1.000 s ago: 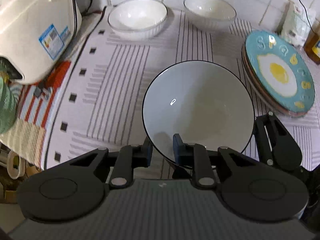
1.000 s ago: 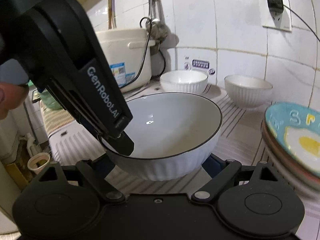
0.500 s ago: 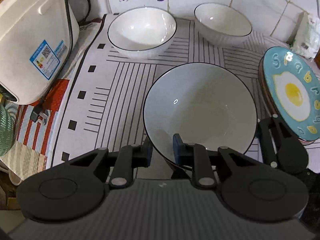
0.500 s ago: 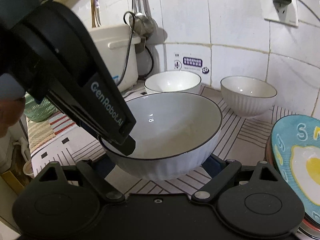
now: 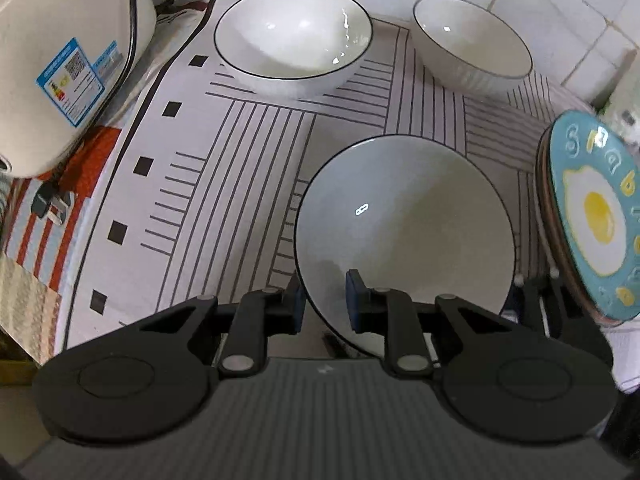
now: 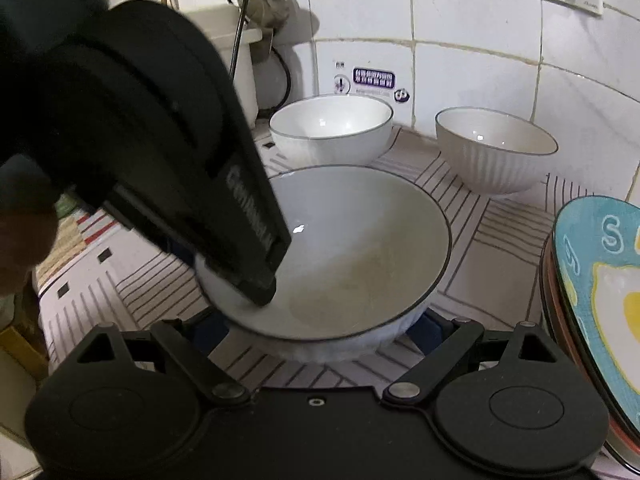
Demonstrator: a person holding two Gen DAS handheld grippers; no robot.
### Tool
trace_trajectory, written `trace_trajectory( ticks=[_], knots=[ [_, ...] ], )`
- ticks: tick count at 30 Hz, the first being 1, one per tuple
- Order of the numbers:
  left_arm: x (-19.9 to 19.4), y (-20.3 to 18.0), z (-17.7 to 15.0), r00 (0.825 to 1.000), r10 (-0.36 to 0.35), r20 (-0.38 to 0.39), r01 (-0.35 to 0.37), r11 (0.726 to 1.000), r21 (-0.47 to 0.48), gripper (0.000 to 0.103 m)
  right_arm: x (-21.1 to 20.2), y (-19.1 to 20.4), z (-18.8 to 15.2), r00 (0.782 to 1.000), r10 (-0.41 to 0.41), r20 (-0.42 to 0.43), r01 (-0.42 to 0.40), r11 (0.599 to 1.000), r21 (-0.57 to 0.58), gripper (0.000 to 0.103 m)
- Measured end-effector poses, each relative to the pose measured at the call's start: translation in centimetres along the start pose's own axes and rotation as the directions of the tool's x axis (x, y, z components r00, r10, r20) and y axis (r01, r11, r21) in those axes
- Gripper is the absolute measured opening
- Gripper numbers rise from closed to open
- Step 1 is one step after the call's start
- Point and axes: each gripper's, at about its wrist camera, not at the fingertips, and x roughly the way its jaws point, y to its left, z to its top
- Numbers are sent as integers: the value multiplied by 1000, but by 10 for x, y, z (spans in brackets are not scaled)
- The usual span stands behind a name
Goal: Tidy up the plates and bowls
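My left gripper (image 5: 325,300) is shut on the near rim of a white bowl with a dark rim (image 5: 404,224), held above the striped mat (image 5: 224,168). The same bowl (image 6: 360,248) fills the right wrist view, with the left gripper body (image 6: 168,168) over its left side. My right gripper (image 6: 316,330) has its fingers spread wide on either side of the bowl's base; contact is hidden. Two more white bowls stand by the wall, one at the back left (image 5: 294,36) (image 6: 332,128) and one at the back right (image 5: 472,44) (image 6: 494,148).
A stack of plates topped by a blue fried-egg plate (image 5: 592,216) (image 6: 604,280) lies at the right. A white rice cooker (image 5: 60,52) stands at the left with its plug (image 5: 50,206) on the cloth. Tiled wall is behind the bowls.
Both grippers and the held bowl have moved forward toward the two bowls at the wall, which now look larger and closer. The left grip on the rim is unchanged.
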Motion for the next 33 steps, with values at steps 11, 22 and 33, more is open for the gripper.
trace_trajectory(
  ticks=[11,22,33],
  knots=[
    [-36,-5,-2,999,15,29,-17,999,50,25,-75,-4,1,999,53,13,-52,998,-17,95],
    [-85,-22,4,998,38,57,-46,987,154,26,-134,-14,17,985,-26,169,39,996,-74,94],
    [-76,-55,51,994,-36,105,21,990,139,30,-132,-66,42,966,-151,210,153,988,8,66]
  ],
)
